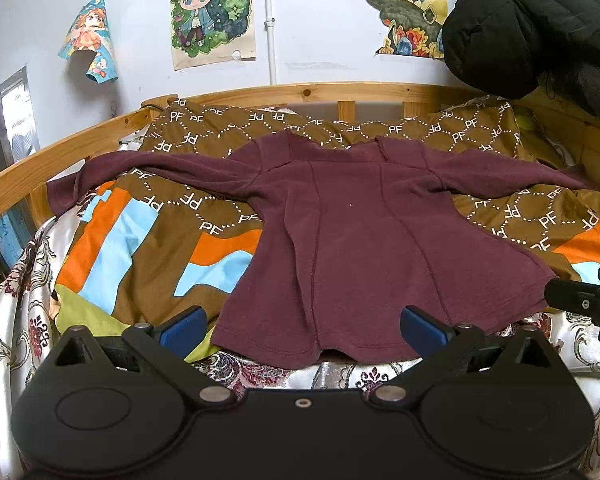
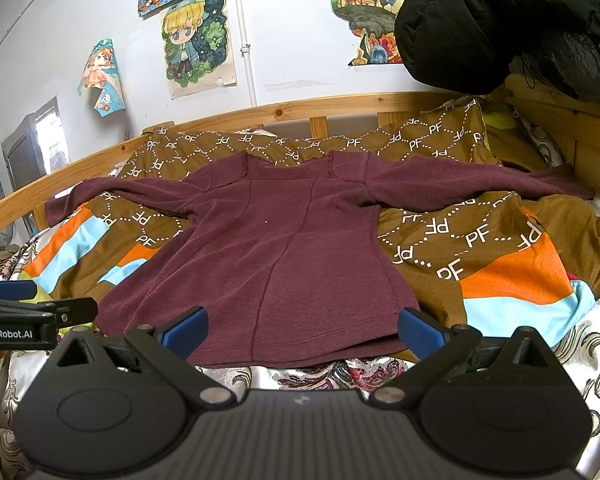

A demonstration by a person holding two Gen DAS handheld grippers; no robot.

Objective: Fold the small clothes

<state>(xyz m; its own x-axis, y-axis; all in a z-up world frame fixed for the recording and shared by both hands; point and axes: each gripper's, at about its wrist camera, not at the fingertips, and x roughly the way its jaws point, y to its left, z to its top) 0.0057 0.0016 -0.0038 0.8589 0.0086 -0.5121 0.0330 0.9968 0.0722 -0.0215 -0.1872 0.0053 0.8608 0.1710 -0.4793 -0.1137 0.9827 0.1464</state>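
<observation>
A small maroon long-sleeved top (image 1: 360, 248) (image 2: 284, 248) lies flat on the bed, both sleeves spread out sideways and its hem toward me. My left gripper (image 1: 304, 330) hovers open just before the hem, its blue pads (image 1: 184, 330) wide apart and empty. My right gripper (image 2: 302, 330) is also open and empty in front of the hem. The right gripper's tip (image 1: 580, 300) shows at the right edge of the left wrist view. In the right wrist view the left gripper's tip (image 2: 32, 308) appears at the left edge.
Under the top lies a brown "PF" patterned blanket (image 1: 148, 248) (image 2: 480, 264) with orange and blue blocks, over a floral satin sheet (image 1: 16, 320). A wooden bed rail (image 1: 300, 92) runs behind. A black padded jacket (image 1: 540, 20) (image 2: 500, 20) hangs at top right. Posters (image 1: 212, 12) hang on the wall.
</observation>
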